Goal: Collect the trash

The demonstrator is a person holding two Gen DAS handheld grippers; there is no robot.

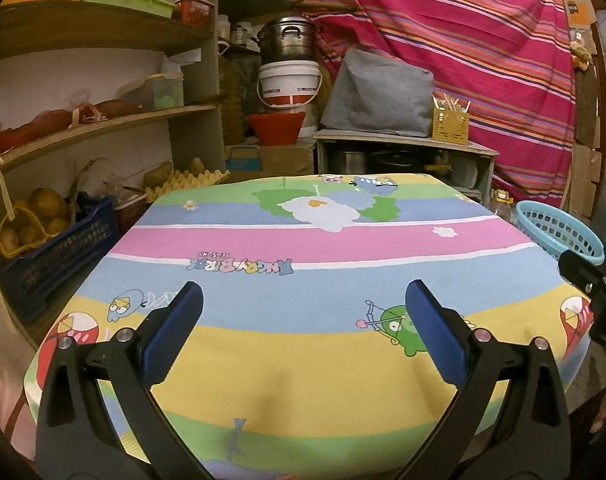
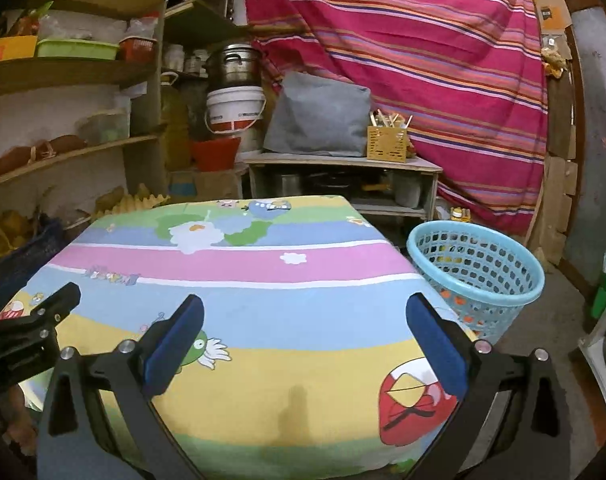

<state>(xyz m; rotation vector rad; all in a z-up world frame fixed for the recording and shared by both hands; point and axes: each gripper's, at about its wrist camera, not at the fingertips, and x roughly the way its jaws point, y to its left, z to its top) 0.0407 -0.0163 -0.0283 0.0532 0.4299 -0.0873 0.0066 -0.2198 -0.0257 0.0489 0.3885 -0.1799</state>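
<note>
Striped cartoon cloth (image 1: 303, 240) covers table, no trash visible on it; left gripper (image 1: 303, 300) jaws apart, empty; right view: right gripper (image 2: 305, 312) likewise apart, empty; blue basket (image 2: 477, 280) beside table, likely trash receptacle, scraps inside.

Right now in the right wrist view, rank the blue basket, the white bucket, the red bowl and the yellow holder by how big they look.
1. Basket, though it is nearest the camera.
2. Bucket.
3. Bowl and holder look alike; no ranking.
</note>
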